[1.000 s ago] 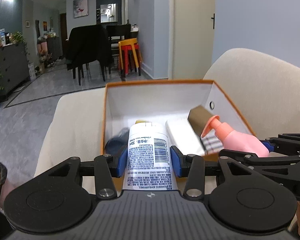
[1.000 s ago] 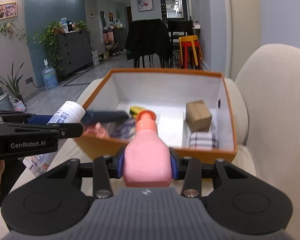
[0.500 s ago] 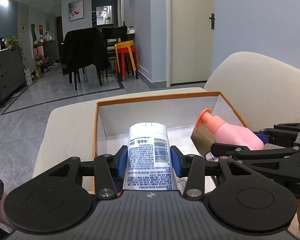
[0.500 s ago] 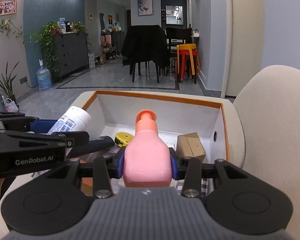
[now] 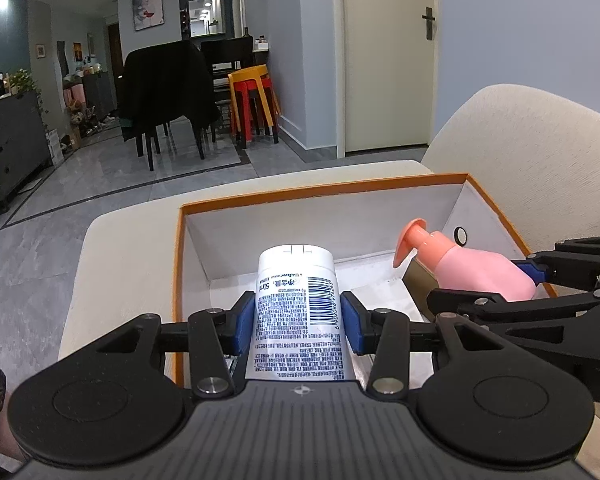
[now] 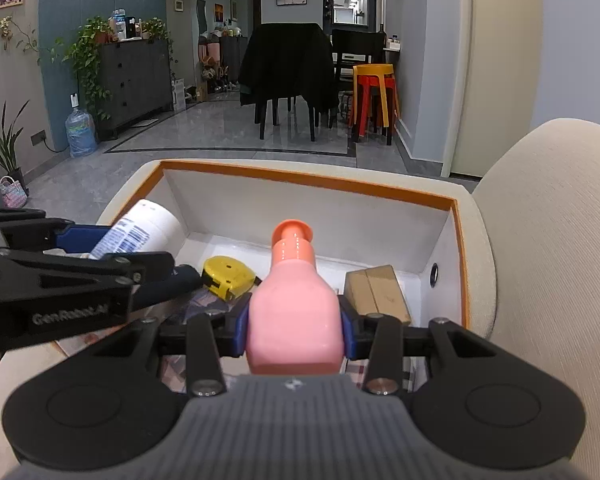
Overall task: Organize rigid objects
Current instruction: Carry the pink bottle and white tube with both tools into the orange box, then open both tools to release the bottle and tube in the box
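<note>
My left gripper (image 5: 298,322) is shut on a white tube with blue print (image 5: 298,312), held over the left part of an orange-rimmed white box (image 5: 324,186). My right gripper (image 6: 295,330) is shut on a pink pump bottle (image 6: 295,312), held over the box's middle. The bottle also shows in the left wrist view (image 5: 464,266), and the tube in the right wrist view (image 6: 140,232). Inside the box lie a yellow tape measure (image 6: 228,276), a brown cardboard box (image 6: 376,292), a dark blue item (image 6: 168,290) and a plaid item (image 6: 414,372).
The box rests on a cream sofa seat (image 5: 120,264), with the sofa back (image 6: 556,240) to the right. Beyond are grey tile floor, dark chairs (image 6: 288,76), red and yellow stools (image 6: 374,92) and a dark cabinet (image 6: 136,80).
Both grippers have moved forward over the box with their loads. The box's far wall now sits lower in both views, and the tape measure shows more.
</note>
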`<action>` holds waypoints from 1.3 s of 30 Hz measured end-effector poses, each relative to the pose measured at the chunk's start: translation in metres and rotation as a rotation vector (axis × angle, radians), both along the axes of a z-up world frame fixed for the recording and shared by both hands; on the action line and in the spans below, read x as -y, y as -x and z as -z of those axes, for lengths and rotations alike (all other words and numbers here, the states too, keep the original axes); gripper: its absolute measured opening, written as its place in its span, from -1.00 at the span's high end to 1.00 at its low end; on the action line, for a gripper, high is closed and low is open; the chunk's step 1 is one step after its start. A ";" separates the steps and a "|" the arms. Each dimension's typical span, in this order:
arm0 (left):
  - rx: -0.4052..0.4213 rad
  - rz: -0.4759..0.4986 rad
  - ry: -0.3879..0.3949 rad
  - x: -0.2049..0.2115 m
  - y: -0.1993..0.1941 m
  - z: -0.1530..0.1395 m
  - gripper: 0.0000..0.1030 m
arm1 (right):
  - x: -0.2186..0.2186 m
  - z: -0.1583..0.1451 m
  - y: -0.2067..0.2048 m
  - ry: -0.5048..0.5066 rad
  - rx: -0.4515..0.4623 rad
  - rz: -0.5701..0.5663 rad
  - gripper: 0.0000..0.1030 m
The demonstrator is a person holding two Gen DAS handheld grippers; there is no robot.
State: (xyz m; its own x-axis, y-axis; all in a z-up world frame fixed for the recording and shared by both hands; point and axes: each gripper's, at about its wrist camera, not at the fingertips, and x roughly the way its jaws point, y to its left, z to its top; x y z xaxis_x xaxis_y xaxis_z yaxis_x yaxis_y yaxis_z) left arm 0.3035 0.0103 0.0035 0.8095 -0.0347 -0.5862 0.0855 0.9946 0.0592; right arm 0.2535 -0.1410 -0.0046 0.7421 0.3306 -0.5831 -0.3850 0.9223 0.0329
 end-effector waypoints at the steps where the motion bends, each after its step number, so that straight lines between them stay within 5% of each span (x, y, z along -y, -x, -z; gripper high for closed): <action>1: -0.004 0.001 0.001 0.000 -0.003 0.000 0.01 | -0.001 0.000 -0.003 -0.001 -0.005 0.003 0.18; 16: -0.090 -0.025 -0.048 -0.004 -0.041 0.013 0.01 | -0.020 0.012 -0.047 0.043 -0.058 0.014 0.18; 39: -0.140 -0.072 -0.273 0.001 -0.074 0.027 0.01 | -0.060 0.035 -0.087 0.146 -0.115 -0.003 0.18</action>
State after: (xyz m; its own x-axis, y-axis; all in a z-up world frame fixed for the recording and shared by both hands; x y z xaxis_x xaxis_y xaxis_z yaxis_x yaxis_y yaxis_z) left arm 0.3779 0.0088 -0.0233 0.7150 0.1940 -0.6717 0.0414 0.9473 0.3177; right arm 0.3405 -0.0813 -0.0394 0.6665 0.2382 -0.7064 -0.3894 0.9193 -0.0574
